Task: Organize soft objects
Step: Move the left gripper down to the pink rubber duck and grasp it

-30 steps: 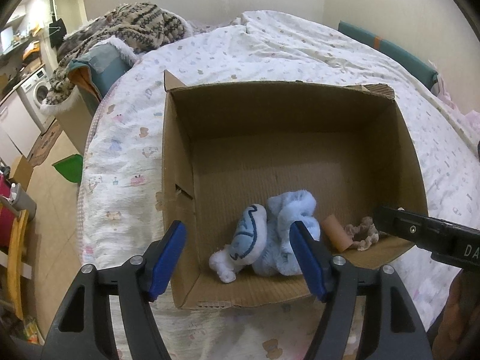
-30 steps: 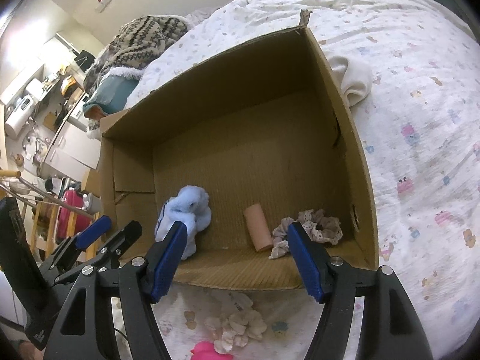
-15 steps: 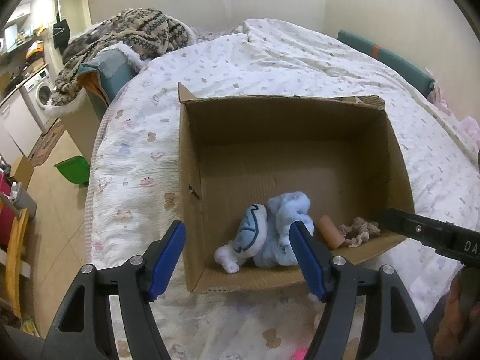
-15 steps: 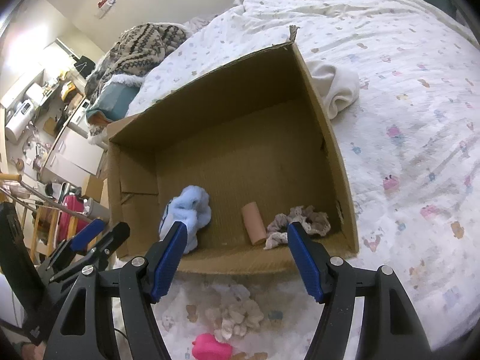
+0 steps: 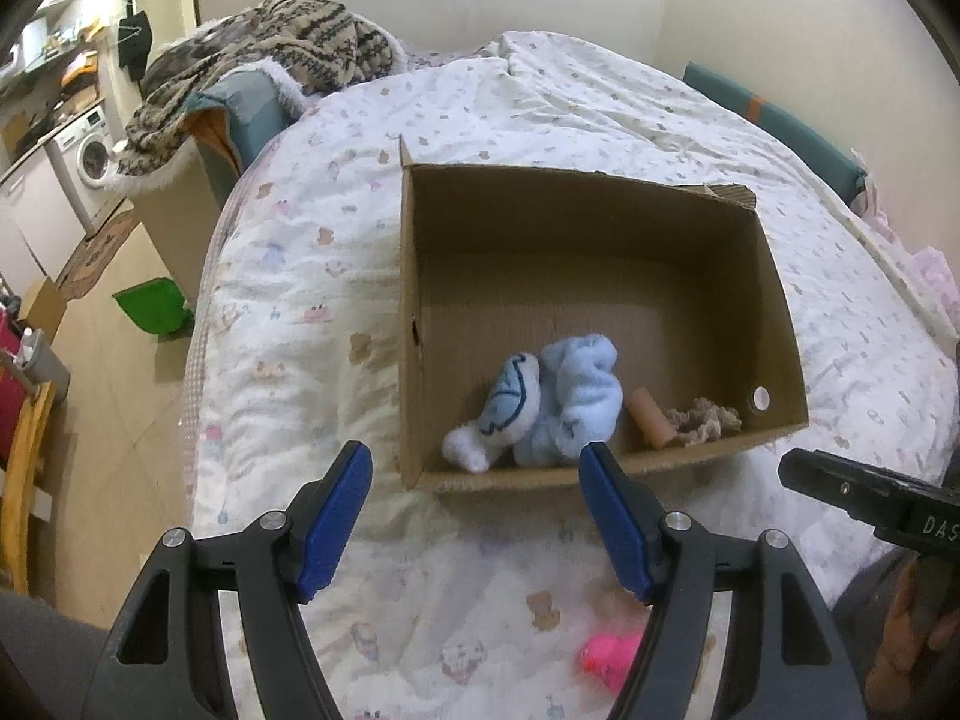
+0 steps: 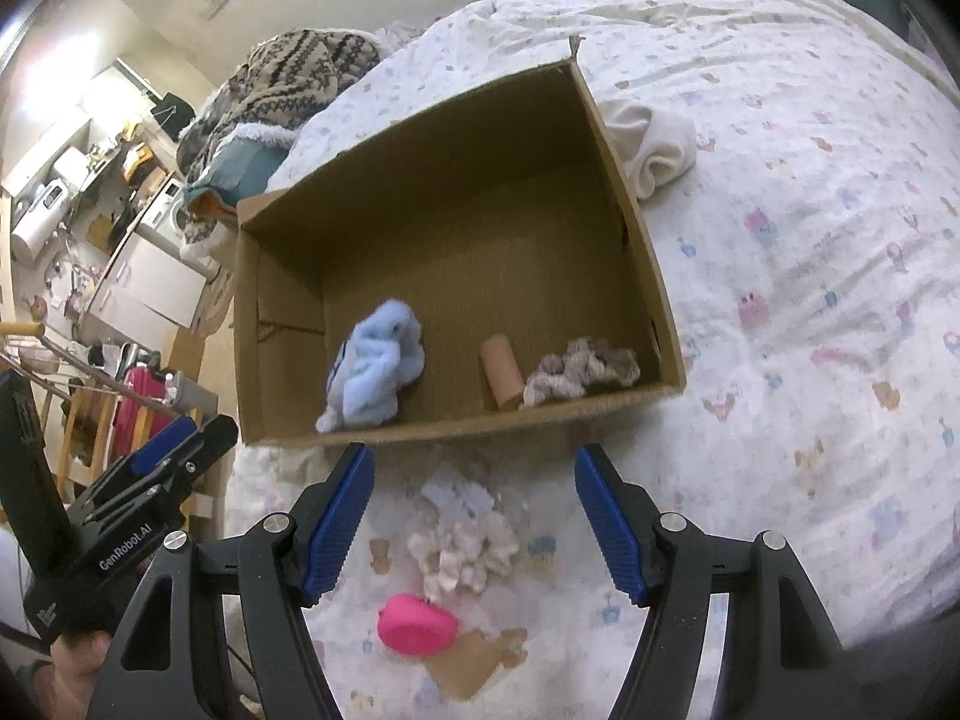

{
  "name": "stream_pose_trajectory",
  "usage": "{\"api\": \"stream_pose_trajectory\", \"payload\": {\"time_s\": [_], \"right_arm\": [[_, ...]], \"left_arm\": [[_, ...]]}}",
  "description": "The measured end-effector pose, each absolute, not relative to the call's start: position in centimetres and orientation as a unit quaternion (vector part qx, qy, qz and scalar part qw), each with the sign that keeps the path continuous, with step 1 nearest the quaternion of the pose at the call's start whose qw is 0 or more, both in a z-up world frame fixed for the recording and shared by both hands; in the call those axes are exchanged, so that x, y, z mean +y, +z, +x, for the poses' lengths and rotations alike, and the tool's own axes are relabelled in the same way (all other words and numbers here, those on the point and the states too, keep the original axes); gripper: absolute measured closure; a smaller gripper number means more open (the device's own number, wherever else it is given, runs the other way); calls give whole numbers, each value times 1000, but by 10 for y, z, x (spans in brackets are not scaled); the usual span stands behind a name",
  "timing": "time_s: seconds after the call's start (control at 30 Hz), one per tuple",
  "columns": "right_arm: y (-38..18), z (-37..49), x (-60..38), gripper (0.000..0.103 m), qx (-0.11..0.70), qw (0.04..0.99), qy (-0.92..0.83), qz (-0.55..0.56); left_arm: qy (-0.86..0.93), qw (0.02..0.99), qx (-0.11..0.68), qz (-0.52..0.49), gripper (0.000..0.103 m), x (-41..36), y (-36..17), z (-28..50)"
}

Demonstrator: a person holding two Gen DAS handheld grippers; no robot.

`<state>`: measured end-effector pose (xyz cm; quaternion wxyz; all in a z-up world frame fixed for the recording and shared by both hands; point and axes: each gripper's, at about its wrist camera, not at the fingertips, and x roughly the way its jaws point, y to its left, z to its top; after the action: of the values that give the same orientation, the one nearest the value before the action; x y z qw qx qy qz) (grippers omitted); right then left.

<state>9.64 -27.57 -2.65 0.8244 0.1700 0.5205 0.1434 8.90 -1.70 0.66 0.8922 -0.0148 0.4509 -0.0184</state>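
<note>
Both grippers have drawn back from the cardboard box (image 5: 600,324) since a second ago, so its near wall now lies beyond the fingertips and more bedding shows in front of it. Landmark: cardboard box, open-topped, resting on the printed quilt (image 5: 288,312). Left of the box, off the bed: green bin (image 5: 153,306) on the floor; patterned blanket (image 5: 270,48) heaped further back. Left gripper (image 5: 474,516): blue pads apart, released, nothing between them, hovering just short of the box's near wall. Inside the box, along the near wall, left to right: blue plush toy (image 5: 540,402) with a white end, lying at the near-left; tan cylinder (image 5: 648,417) just right of it; beige scrunchie (image 5: 705,420) touching the cylinder, towards the near-right corner. Rest of the box floor bare. Outside the box, in front of its near wall: white ruffled item (image 6: 462,540) lying on the quilt, and pink soft toy (image 6: 417,630) just nearer the camera, the two almost touching; a tan item partly under the pink one, kind not discernible. Right gripper (image 6: 474,516): blue pads apart, released, nothing gripped, hovering above the white ruffled item in front of the box. Right of the box, against its far-right outer wall: cream folded cloth (image 6: 654,150) on the quilt. A person's hand (image 5: 912,636) shows at the edge of the left wrist view, holding the right gripper's handle.
</note>
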Motion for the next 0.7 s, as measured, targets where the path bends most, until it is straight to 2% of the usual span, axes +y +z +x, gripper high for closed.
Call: {"api": "stream_pose_trajectory", "payload": {"time_s": [0.47,0.7], "right_arm": [[-43,65,-275,30,561,793,147,187],[-90,64,-261,30,659,717,149,170]], "left_arm": [[-4,879,476,-41,34,-6,-1,54],[3,864,501,-50,34,-5,-17,54]]}}
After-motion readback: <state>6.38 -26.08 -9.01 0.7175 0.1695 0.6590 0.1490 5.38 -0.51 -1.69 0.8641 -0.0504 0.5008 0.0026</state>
